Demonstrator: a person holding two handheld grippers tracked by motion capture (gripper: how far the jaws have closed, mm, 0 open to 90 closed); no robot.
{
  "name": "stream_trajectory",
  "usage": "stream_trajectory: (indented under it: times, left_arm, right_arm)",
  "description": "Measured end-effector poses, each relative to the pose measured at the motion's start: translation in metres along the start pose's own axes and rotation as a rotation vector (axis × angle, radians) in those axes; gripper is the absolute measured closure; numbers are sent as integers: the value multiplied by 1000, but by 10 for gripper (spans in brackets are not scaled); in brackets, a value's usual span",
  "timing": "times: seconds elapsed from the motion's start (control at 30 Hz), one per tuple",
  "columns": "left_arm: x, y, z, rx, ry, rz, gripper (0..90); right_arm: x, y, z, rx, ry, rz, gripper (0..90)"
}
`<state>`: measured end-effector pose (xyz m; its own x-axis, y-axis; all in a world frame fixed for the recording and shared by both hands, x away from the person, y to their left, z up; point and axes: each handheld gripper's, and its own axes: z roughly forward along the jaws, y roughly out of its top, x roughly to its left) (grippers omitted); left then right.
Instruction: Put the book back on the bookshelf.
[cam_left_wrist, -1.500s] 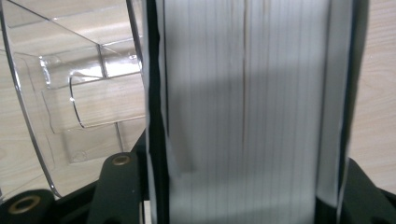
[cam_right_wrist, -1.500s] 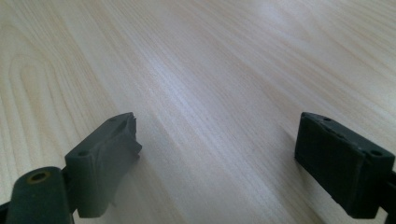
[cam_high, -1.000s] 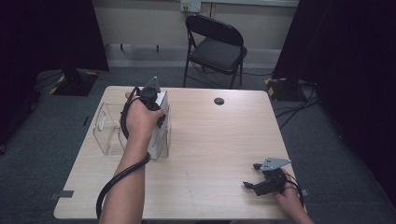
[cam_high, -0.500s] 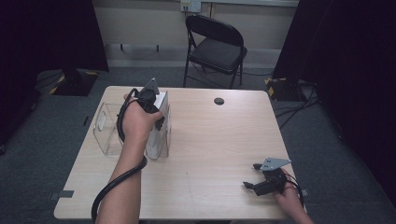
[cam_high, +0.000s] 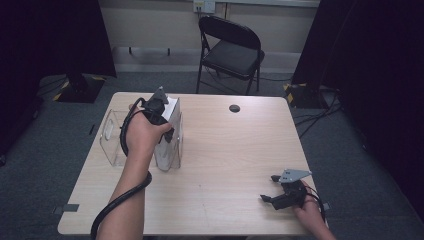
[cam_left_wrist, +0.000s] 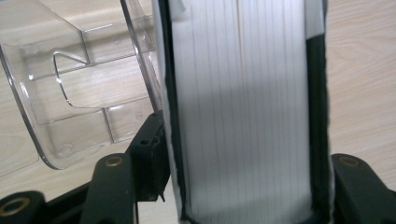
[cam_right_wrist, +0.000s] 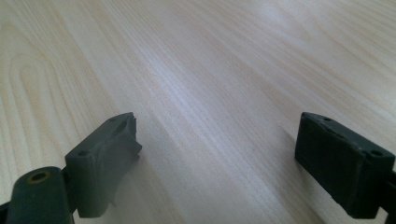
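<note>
Left hand-held gripper (cam_high: 167, 117) clamps white book (cam_left_wrist: 243, 107) in clear rack (cam_high: 112, 137); right hand-held gripper (cam_high: 270, 188) agape.

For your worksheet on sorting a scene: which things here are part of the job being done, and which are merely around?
In use:
left gripper, shut on the book
book, pages facing the camera
clear plastic holder, beside the book
table

Just around:
right gripper, open, holding nothing
folding chair
small black disc
</note>
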<state>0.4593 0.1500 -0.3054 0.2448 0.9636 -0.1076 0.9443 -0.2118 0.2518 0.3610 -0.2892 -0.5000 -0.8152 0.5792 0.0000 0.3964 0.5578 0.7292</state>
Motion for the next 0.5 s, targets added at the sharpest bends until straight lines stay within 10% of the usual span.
stream_trajectory:
  times: [0.5]
  left_arm:
    - [5,-13,2,-7,-27,25,429]
  right_arm:
    - [0,0,0,0,0,0,122]
